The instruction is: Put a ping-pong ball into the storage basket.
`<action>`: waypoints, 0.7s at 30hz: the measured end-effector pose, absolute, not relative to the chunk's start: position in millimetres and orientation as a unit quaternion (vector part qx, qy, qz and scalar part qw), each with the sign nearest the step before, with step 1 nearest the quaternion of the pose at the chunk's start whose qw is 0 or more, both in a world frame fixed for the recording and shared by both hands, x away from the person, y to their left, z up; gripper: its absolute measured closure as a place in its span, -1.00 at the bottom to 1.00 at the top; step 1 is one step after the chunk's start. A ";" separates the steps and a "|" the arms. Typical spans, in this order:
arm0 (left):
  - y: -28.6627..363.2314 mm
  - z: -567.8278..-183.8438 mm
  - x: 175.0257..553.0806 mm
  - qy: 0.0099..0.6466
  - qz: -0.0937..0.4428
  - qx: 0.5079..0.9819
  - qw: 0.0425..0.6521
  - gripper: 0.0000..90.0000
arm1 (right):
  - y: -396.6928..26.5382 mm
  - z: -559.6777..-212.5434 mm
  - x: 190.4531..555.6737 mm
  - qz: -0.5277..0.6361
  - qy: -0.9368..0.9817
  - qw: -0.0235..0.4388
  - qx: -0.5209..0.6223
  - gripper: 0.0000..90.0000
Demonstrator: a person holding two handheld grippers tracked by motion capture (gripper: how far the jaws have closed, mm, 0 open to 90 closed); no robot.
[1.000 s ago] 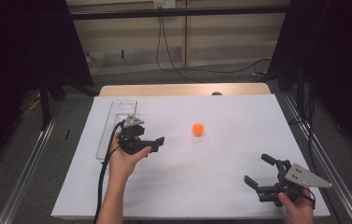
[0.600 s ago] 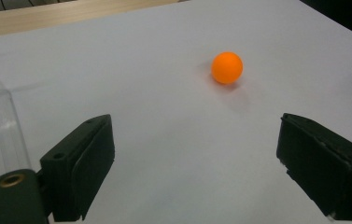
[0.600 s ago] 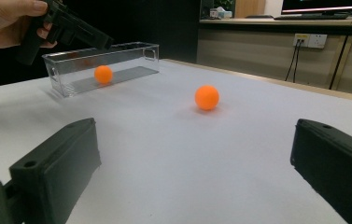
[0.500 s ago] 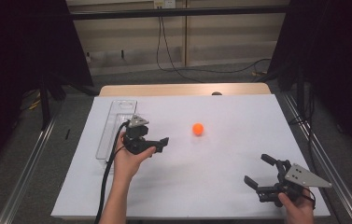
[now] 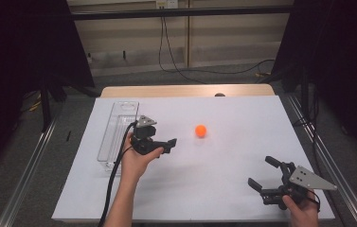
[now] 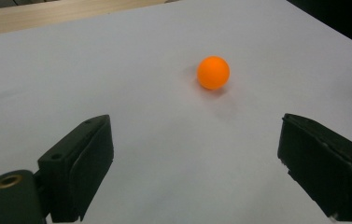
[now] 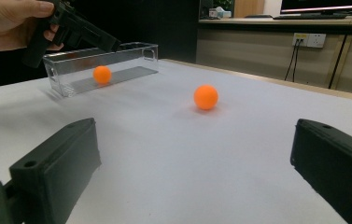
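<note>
An orange ball (image 5: 200,131) lies on the white table sheet (image 5: 223,189), right of centre. My left gripper (image 5: 170,142) hovers a short way left of it, jaws pointing toward it. In the left gripper view the ball (image 6: 213,72) sits ahead of my left gripper (image 6: 194,140), which is open and empty. My right gripper (image 5: 263,172) rests near the table's front right, open and empty. In the right gripper view my right gripper (image 7: 194,140) faces the ball (image 7: 206,97), with a second orange ball (image 7: 102,74) inside the clear tray (image 7: 131,49).
The long clear plastic tray (image 5: 118,127) lies on the left of the sheet, just behind my left hand. A wooden table edge (image 5: 185,91) runs along the far side. A black cable (image 5: 114,175) trails from the left gripper.
My left gripper has shifted slightly to the right, toward the loose ball. The right gripper and both balls have stayed put.
</note>
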State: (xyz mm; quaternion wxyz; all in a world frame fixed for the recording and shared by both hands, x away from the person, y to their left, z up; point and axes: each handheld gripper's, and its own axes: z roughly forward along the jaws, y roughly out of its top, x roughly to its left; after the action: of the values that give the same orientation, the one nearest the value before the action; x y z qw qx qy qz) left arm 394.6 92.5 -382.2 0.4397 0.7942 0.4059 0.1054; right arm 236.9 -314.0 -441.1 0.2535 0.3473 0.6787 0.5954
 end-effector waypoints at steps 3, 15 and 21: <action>90.7 -382.2 395.9 0.402 0.103 0.797 0.438 -0.77 | -314.2 -441.2 237.0 0.596 0.679 0.253 0.347 -0.98; 82.6 -384.8 398.8 0.404 0.102 0.793 0.446 -0.77 | -314.4 -441.2 236.8 0.596 0.678 0.253 0.348 -0.98; 79.9 -385.3 399.5 0.402 0.103 0.793 0.445 -0.77 | -315.0 -441.0 236.5 0.597 0.677 0.253 0.348 -0.98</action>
State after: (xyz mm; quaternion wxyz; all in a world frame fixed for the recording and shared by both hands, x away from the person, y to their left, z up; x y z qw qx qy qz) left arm 399.5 79.9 -385.3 0.4454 0.7932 0.4022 0.1030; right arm 236.5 -315.0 -441.0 0.2528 0.3479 0.6771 0.5971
